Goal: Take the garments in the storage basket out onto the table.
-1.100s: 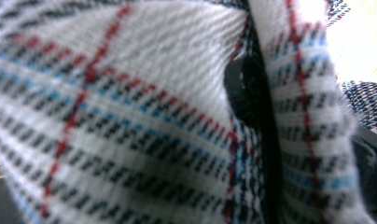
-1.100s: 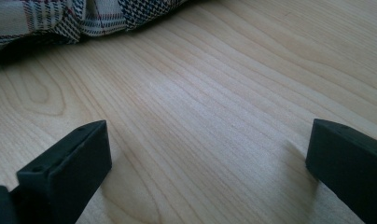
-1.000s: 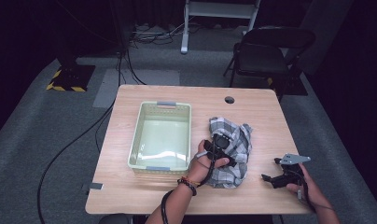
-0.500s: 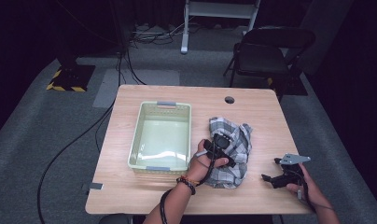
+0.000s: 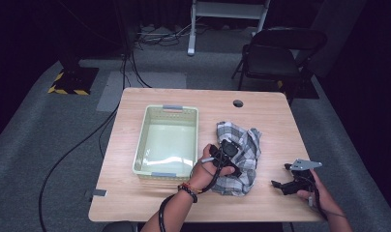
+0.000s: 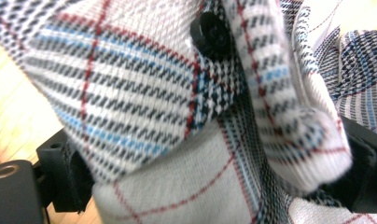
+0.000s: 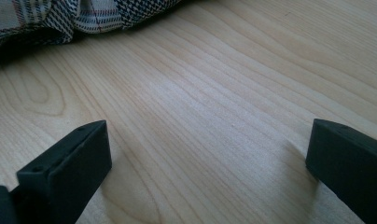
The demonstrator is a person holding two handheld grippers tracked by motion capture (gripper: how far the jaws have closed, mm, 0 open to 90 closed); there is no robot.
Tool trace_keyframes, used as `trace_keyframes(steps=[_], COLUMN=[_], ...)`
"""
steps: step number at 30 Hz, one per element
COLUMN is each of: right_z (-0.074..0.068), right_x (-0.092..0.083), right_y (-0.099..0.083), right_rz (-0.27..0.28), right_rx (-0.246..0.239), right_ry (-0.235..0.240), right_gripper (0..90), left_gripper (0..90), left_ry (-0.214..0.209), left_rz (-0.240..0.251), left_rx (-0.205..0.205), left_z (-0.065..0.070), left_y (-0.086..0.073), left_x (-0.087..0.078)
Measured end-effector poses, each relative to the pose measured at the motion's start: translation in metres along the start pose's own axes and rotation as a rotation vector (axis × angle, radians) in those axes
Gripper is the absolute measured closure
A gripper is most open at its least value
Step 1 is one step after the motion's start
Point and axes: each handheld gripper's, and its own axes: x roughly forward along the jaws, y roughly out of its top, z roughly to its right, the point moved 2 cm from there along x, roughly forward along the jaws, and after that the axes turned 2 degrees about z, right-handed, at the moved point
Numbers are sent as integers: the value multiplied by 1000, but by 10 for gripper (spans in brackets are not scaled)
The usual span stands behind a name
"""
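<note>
High view: the left tongs [image 5: 231, 153] sit right on top of the crumpled plaid cotton shirt [image 5: 246, 145], which lies on the light wooden worktop [image 5: 266, 116] just right of the pale green plastic basket [image 5: 167, 141]. The left hand [image 5: 208, 166] comes up from the bottom edge, wrist bent, pushing the tongs down into the cloth. The right tongs [image 5: 280, 183] rest low on the worktop, well apart from the shirt, with the right hand [image 5: 313, 189] behind them near the corner.

Left gripper view: the jaws stand wide with a thick bunch of the plaid shirt [image 6: 186, 116] stuffed between them, a black button [image 6: 213, 31] up top. Cloth fills the gap from one jaw to the other, so I'd say they're clamped on that fat fold.

Right gripper view: the right tongs [image 7: 207, 154] are spread wide apart with nothing in them, just bare wood [image 7: 214, 93] between the jaws. A bit of the shirt's edge [image 7: 60, 16] lies further off at the top left.
</note>
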Motion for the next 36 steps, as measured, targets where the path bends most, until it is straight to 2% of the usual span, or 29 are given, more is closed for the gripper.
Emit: trace_keyframes(steps=[6, 12, 18, 20, 22, 30, 36], right_z=[0, 0, 0, 0, 0, 0, 0], right_x=[0, 0, 0, 0, 0, 0, 0], right_y=[0, 0, 0, 0, 0, 0, 0], right_rz=[0, 0, 0, 0, 0, 0, 0], right_rx=[0, 0, 0, 0, 0, 0, 0], right_ry=[0, 0, 0, 0, 0, 0, 0], right_gripper=[0, 0, 0, 0, 0, 0, 0], left_gripper=[71, 72, 72, 71, 59, 58, 56], left_ry=[15, 37, 30, 17, 20, 32, 32], left_rz=[5, 38, 81, 81, 70, 89, 107], left_rx=[20, 44, 50, 69, 101, 208, 249], left_z=[0, 2, 4, 6, 9, 14, 15], left_y=[-3, -7, -11, -13, -16, -29, -38], left_x=[-10, -22, -33, -36, -37, -40, -44])
